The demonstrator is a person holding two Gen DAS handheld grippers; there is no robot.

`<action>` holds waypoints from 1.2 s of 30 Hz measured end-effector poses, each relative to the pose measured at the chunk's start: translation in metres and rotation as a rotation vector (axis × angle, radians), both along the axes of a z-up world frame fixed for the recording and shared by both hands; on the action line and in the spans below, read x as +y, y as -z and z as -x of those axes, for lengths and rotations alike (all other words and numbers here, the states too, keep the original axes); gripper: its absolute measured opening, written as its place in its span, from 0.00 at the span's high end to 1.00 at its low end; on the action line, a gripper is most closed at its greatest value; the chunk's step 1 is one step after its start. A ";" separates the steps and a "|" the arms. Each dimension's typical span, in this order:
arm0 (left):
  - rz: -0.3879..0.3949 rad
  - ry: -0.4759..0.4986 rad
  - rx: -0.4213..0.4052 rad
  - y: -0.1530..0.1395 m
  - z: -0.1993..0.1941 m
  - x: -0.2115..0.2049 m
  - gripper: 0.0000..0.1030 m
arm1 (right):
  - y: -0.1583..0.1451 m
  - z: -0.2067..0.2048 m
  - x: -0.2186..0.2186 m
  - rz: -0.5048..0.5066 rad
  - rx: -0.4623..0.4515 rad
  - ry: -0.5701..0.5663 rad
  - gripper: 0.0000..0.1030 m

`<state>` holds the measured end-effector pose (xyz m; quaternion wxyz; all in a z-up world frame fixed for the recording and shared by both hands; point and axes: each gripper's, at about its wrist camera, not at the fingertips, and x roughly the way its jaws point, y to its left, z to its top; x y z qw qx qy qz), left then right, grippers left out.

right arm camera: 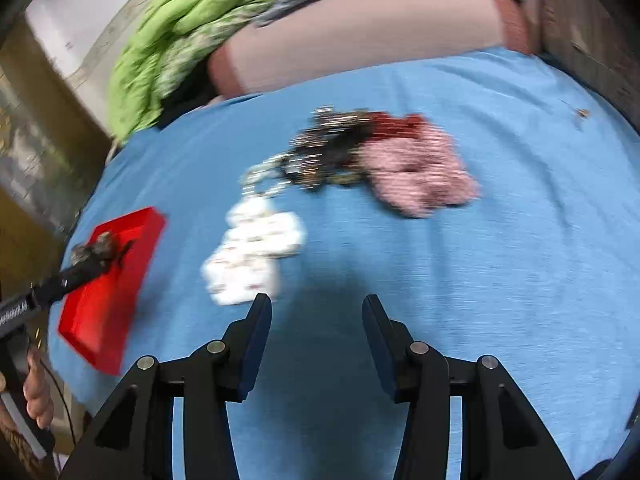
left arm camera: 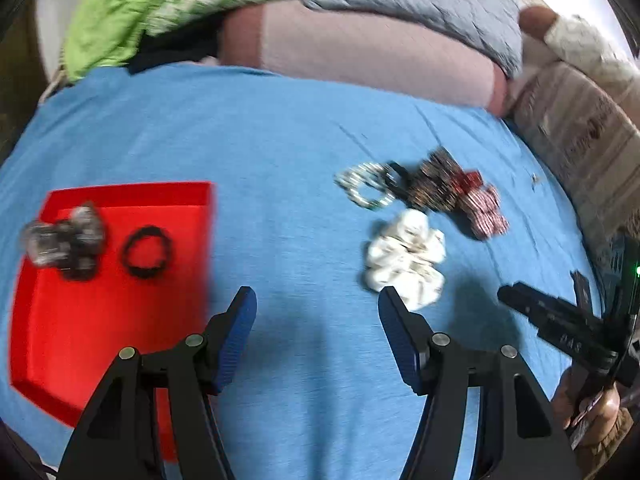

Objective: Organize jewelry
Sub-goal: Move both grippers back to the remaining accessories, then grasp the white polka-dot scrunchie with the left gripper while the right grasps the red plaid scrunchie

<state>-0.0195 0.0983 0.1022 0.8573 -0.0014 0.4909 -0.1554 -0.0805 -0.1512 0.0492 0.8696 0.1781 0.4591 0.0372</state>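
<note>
Lying on a blue sheet [left arm camera: 280, 128]: a red tray [left arm camera: 100, 320] at the left, holding a grey scrunchie [left arm camera: 64, 240] and a black hair tie [left arm camera: 147, 252]. Well apart to the right, a loose heap: white scrunchie [left arm camera: 406, 260] nearest, pearl bracelet [left arm camera: 366, 188] behind it, dark beaded piece [left arm camera: 434, 184], and red-and-white scrunchie [left arm camera: 486, 210] at the far right. Left gripper [left arm camera: 318, 312]: fingers spread, nothing between them, over bare sheet between tray and heap. Right gripper [right arm camera: 316, 314]: fingers parted, empty, near the white scrunchie. Far edge: pink pillow [left arm camera: 360, 48], green quilt [left arm camera: 168, 4].
</note>
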 end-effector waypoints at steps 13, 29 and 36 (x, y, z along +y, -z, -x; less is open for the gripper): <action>-0.021 0.048 0.068 0.047 -0.049 -0.068 0.39 | 0.003 -0.050 -0.072 -0.027 -0.044 0.156 0.38; -0.037 0.110 0.098 0.066 -0.053 -0.100 0.89 | 0.037 -0.093 -0.068 -0.047 0.023 0.109 0.79; 0.032 0.105 0.067 0.036 -0.025 -0.096 0.89 | 0.026 -0.072 -0.064 -0.083 0.004 0.106 0.85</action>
